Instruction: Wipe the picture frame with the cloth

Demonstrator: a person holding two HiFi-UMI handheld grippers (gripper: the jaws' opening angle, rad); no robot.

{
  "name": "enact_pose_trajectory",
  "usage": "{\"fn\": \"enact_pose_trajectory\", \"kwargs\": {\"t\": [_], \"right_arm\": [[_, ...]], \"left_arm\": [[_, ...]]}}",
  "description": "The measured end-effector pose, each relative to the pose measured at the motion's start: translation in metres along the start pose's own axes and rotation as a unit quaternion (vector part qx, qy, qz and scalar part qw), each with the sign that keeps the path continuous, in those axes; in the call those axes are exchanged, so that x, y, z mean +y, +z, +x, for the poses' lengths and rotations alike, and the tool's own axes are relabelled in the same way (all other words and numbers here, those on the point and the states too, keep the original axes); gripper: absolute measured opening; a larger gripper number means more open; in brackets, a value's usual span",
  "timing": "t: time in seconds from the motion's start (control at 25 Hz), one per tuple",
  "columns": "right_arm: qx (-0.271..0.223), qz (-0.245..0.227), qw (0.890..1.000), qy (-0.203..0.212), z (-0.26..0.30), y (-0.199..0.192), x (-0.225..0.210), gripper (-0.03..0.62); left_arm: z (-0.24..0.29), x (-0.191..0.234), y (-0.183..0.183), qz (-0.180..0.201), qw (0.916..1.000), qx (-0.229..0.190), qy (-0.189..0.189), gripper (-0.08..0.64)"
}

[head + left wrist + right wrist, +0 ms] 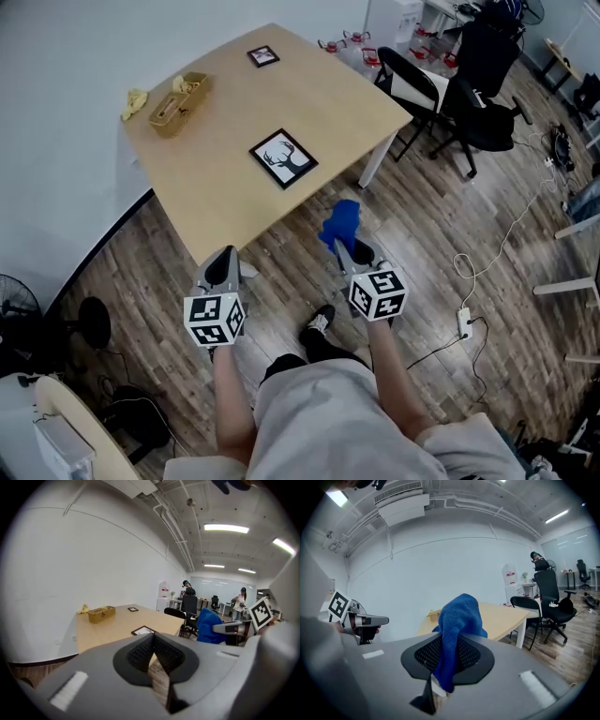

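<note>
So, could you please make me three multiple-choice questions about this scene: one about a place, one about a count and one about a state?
1. Where is the deer picture frame?
A. on the table, nearer the person than the wooden box
B. inside the wooden box
C. between the jaws of the left gripper

2. How many picture frames lie on the table?
A. one
B. two
C. four

3. What is the state of the right gripper?
A. open, empty
B. shut on the blue cloth
C. shut on a frame

Answers:
1 A: the head view shows it flat on the tabletop.
2 B: the deer picture frame and a smaller frame farther back.
3 B: the right gripper view shows the cloth pinched between the jaws.
</note>
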State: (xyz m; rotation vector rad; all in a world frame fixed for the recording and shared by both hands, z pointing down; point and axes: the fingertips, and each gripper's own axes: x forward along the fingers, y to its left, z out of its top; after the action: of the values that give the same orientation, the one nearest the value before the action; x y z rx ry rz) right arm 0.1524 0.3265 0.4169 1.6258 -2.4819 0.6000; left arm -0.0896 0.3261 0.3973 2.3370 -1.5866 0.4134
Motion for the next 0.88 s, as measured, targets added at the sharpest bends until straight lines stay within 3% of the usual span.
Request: {"fn": "enact_pose_trajectory", "kwargs": {"t": [0.16,0.28,0.64,0.88], "right_arm": [[-0.028,-0.018,0.999,0.002,0.037,0.057,-0.014,0.054],[-0.040,-0.025,0.999,0.002,0.053,0.080,-0.019,0.054],[-0.021,-0.015,1.000,0.002,0.086,0.074,-0.048,0.054],[0.002,-0.006,1.000,-0.006,0.129,0.072,-0.078,0.054]], "left_arm": [[0.043,0.009,0.047,0.015,0.9995,-0.023,0.013,0.052],[0.058,0.016,0.068,0.012,0.9991,-0.035,0.021,0.052],[0.107,0.013,0.058,0.022,0.9997,0.000,-0.004,0.052],[0.161,0.026,0.071,0.021,0.9996,0.004,-0.019,0.052]]}}
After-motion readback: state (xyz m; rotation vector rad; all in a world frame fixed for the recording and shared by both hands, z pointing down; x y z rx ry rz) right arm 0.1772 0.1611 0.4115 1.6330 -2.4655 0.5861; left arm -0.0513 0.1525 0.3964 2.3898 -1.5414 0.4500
